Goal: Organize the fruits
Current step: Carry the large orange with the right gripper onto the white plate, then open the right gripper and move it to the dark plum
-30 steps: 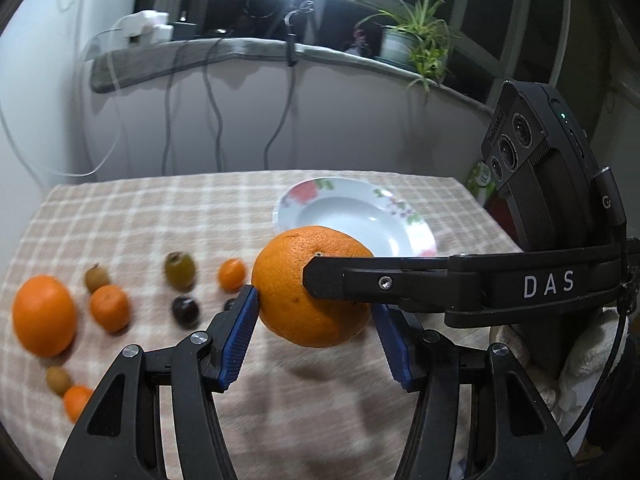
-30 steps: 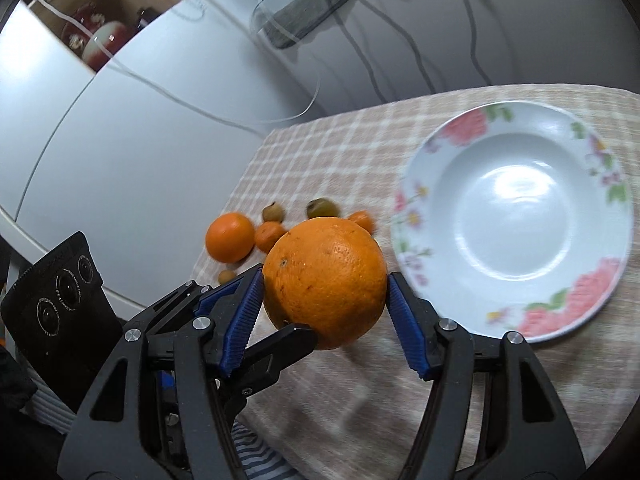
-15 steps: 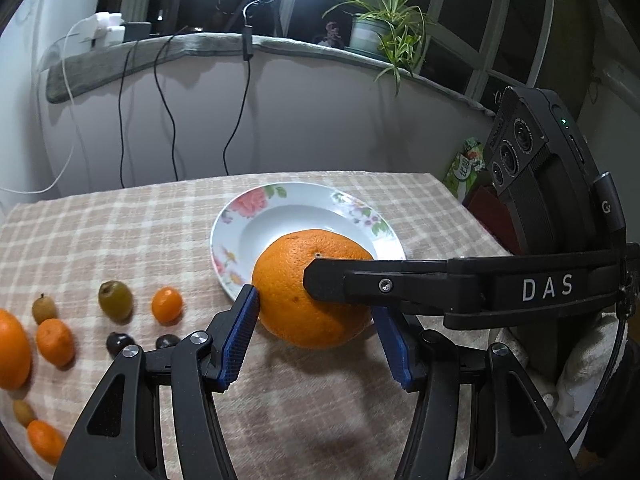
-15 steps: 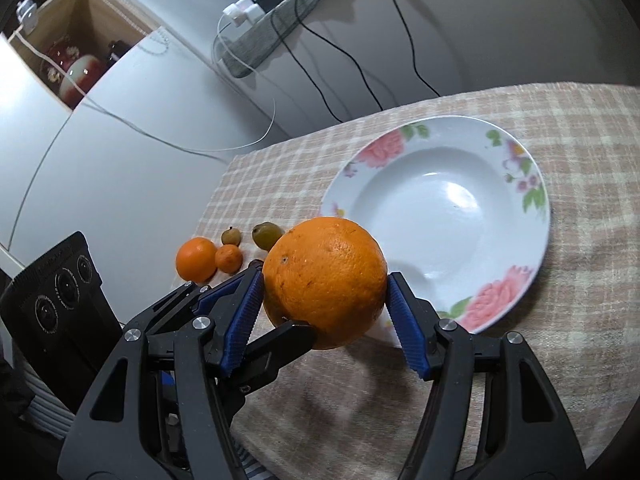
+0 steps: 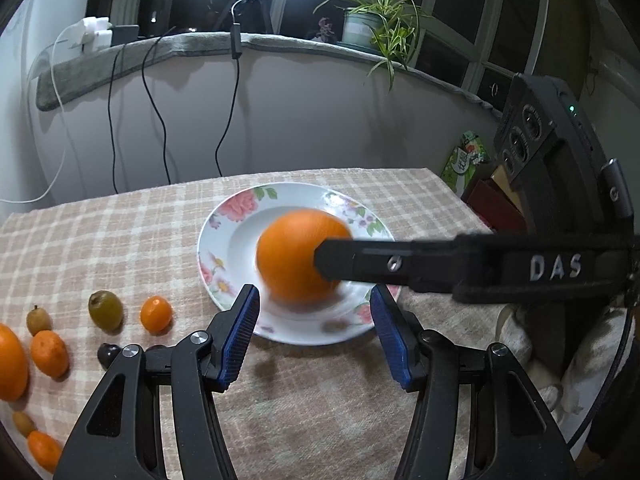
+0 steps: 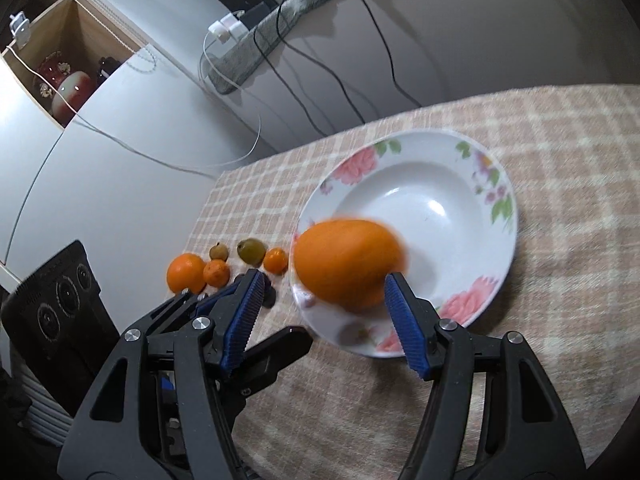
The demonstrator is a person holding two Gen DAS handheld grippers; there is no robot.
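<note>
A large orange (image 5: 292, 256) shows blurred with motion over the near-left part of the flowered white plate (image 5: 240, 216). It sits just past the blue pads of my right gripper (image 6: 323, 280), which stands open and does not press on the orange (image 6: 344, 264). From the right of the left wrist view, one black finger (image 5: 400, 266) of the right gripper crosses in front of the fruit. My left gripper (image 5: 314, 332) is open and holds nothing, just short of the plate's near rim. The plate (image 6: 492, 184) holds nothing else.
Left of the plate on the checked cloth lie another large orange (image 5: 10, 360), a mandarin (image 5: 50, 352), a green fruit (image 5: 105, 310), a kumquat (image 5: 156, 314) and several small brown and dark fruits. Cables hang down the back wall. A potted plant (image 5: 372, 28) stands on the sill.
The orange, gripped between the right pads before, has left them and is dropping onto the plate. Both grippers have come closer to the plate.
</note>
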